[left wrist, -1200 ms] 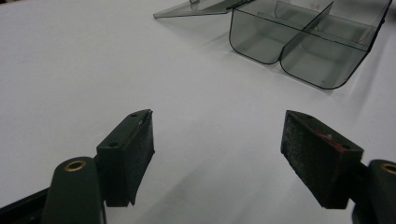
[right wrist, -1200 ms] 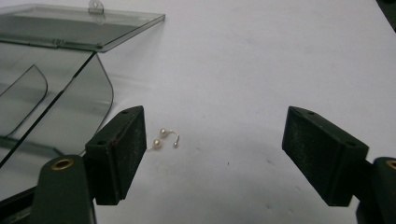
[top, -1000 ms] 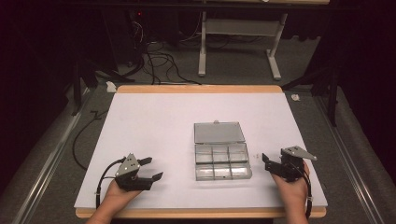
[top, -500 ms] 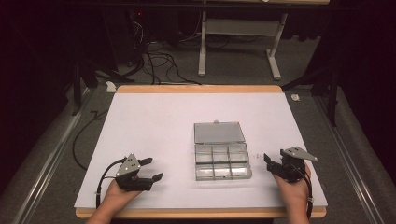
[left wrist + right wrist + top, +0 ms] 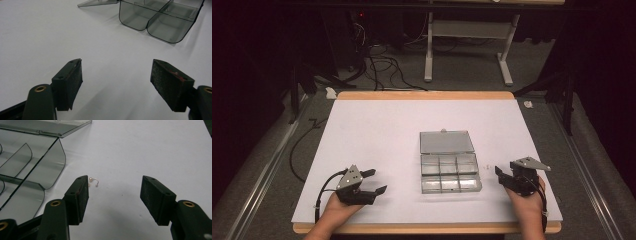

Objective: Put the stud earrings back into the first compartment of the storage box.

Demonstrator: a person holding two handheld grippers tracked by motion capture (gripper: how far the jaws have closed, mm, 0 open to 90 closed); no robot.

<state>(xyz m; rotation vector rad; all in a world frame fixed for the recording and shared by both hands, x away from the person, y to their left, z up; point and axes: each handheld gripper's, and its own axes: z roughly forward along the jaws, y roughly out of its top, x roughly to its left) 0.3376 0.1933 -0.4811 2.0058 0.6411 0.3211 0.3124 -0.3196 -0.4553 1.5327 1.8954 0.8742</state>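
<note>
Two grippers are sitting idle on either side of the clear plastic organiser box [image 5: 450, 170], and as far as I can judge nothing has been started yet: the box is lying with its lid [image 5: 447, 142] folded flat back on the far side, and the compartments I can see into are looking empty. The left gripper [image 5: 371, 182] is resting well to the left of the box, its jaws spread wide with nothing between them; in the left gripper view the left gripper [image 5: 116, 77] is showing bare white table between its black, grainy pads, with the box's rounded smoky corners [image 5: 160, 23] ahead. The right gripper [image 5: 503, 176] is resting just to the right of the box, jaws likewise wide and empty. In the right gripper view, just beside the box's near wall and close to the tip of one jaw of the right gripper [image 5: 113, 195], a tiny curved metal piece [image 5: 94, 181] is lying on the table, a thin wire hook with pale beads at its ends; it is probably a small earring or stud, though it is too small to be sure. If sorting it into a compartment is the job, all of that is still waiting. The table [image 5: 377, 130] is covered in smooth matte white, edged in pale wood.
</note>
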